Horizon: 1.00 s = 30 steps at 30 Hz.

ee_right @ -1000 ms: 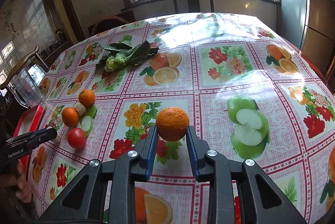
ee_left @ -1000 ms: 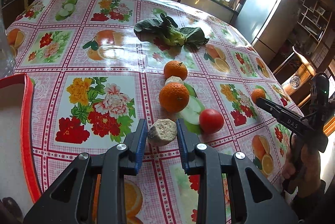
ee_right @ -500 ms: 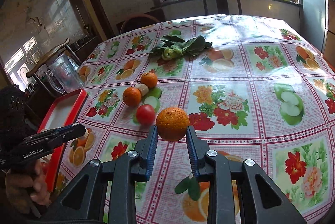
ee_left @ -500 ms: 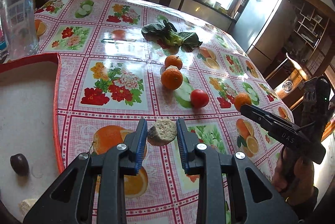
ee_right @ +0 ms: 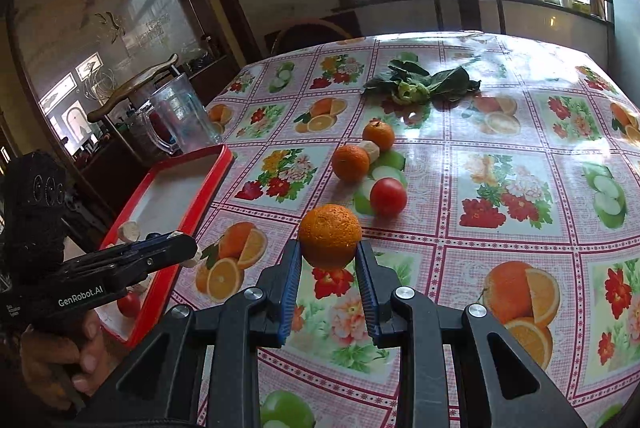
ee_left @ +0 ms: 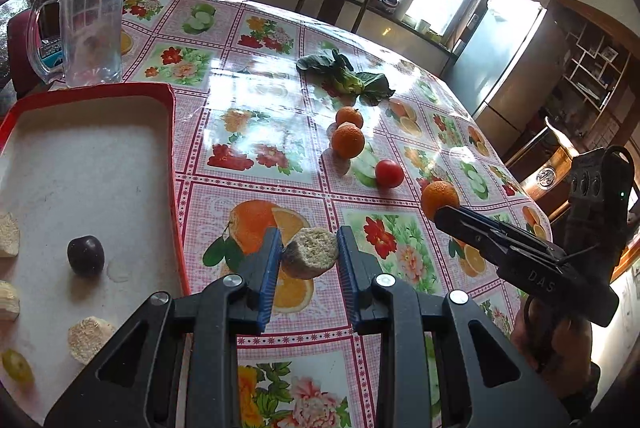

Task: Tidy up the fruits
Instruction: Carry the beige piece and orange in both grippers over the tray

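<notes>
L gripper (ee_left: 308,260) hides chunk's (ee_left: 310,252) base; tray (ee_left: 176,163) cropped.

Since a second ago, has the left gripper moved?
Yes. The left gripper, shut on the beige chunk, has pulled back from the tomato and swung toward the red tray.
</notes>
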Tool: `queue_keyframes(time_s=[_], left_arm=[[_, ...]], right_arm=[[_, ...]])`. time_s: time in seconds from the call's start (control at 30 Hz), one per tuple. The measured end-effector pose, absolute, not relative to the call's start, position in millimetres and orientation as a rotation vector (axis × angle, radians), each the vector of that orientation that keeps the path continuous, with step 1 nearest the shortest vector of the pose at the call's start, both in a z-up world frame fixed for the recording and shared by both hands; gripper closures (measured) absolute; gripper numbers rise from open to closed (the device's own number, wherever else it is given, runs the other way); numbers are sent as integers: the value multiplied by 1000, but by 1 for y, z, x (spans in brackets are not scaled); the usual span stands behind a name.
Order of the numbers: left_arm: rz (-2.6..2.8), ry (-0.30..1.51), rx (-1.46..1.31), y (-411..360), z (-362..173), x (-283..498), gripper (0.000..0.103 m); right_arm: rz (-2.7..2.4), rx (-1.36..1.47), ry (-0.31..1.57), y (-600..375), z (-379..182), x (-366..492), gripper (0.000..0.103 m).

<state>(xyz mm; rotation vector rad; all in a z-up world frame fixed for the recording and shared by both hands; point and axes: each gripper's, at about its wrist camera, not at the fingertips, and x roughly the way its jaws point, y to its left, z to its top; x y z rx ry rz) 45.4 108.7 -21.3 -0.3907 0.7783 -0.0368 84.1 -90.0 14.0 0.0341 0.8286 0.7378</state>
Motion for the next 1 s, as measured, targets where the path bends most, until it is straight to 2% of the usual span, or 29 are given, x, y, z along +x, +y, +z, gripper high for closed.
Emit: queue_keyframes(time_s=[1.0], left_arm=[[36,698,-429,168,-1,-60,77]], right_arm=[[917,-50,818,-3,30,30,75]])
